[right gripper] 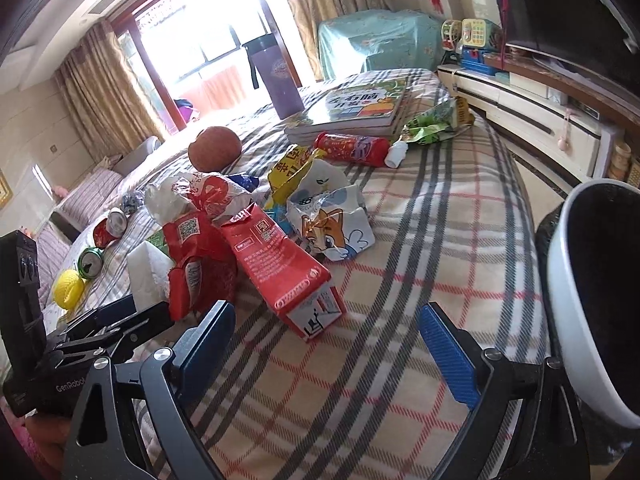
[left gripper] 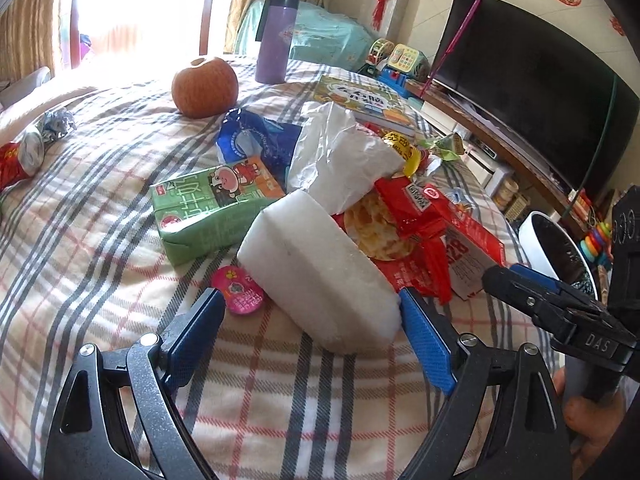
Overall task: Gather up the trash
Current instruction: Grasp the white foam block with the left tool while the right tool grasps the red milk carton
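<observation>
A pile of trash lies on a plaid-covered bed. In the left wrist view my left gripper [left gripper: 310, 306] is open, its blue fingers either side of the near end of a white foam block [left gripper: 320, 268]; I cannot tell if they touch it. Behind it lie a green milk carton [left gripper: 208, 210], a white crumpled paper [left gripper: 336, 156], a red snack wrapper [left gripper: 416, 224] and a pink round sticker [left gripper: 239, 290]. In the right wrist view my right gripper [right gripper: 326, 328] is open and empty, just short of a red milk carton [right gripper: 280, 264]. A white bin [right gripper: 592, 280] stands at the right.
An apple [left gripper: 205, 86], a purple bottle [left gripper: 276, 38] and picture books [right gripper: 360, 106] sit farther back. Crushed cans [right gripper: 110, 228] and a yellow ball [right gripper: 70, 288] lie at the left. A fox-print wrapper [right gripper: 332, 220] lies mid-bed. A TV [left gripper: 532, 84] stands on a low cabinet beyond the right bed edge.
</observation>
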The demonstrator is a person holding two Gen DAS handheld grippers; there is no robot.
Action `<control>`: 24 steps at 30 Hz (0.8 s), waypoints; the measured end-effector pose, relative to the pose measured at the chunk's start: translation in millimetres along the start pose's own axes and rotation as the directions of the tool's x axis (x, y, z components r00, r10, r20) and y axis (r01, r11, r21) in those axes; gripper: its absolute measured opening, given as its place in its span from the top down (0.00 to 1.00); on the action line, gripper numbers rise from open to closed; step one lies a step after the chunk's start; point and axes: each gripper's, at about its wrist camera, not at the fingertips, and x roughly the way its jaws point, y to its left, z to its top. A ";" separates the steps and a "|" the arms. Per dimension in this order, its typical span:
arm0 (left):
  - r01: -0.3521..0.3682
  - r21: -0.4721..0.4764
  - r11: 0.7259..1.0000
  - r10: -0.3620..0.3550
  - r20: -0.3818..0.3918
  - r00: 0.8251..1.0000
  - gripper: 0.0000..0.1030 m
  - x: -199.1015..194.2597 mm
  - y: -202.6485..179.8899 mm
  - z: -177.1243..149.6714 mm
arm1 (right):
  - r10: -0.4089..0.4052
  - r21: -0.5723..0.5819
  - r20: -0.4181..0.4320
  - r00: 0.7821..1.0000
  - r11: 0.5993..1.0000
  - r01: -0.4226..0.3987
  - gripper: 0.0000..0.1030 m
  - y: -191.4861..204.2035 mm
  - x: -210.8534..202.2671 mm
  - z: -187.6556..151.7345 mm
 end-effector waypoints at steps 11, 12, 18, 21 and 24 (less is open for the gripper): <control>0.006 0.057 0.998 -0.007 0.032 0.999 0.17 -3.3 -1.6 -5.8 | 0.030 -0.070 -0.011 0.999 0.997 -0.030 0.49 19.6 17.0 8.9; 0.017 0.065 0.998 -0.019 0.032 0.999 0.23 -4.3 -1.3 -6.8 | 0.023 -0.081 -0.018 1.000 0.996 -0.024 0.59 21.7 17.4 6.9; 0.059 0.121 0.991 -0.065 0.043 0.997 0.54 -15.8 -5.3 -14.4 | 0.000 -0.088 -0.008 1.000 0.996 0.000 0.65 26.3 7.1 -8.1; 0.068 0.134 0.989 -0.074 0.040 0.996 0.59 -21.3 -6.0 -17.5 | -0.007 -0.064 0.007 1.000 0.998 0.007 0.65 24.9 -3.1 -13.4; 0.084 0.118 0.989 -0.088 0.030 0.996 0.60 -26.8 0.4 -19.9 | -0.017 -0.051 0.011 1.000 0.999 0.018 0.65 24.5 -11.2 -17.6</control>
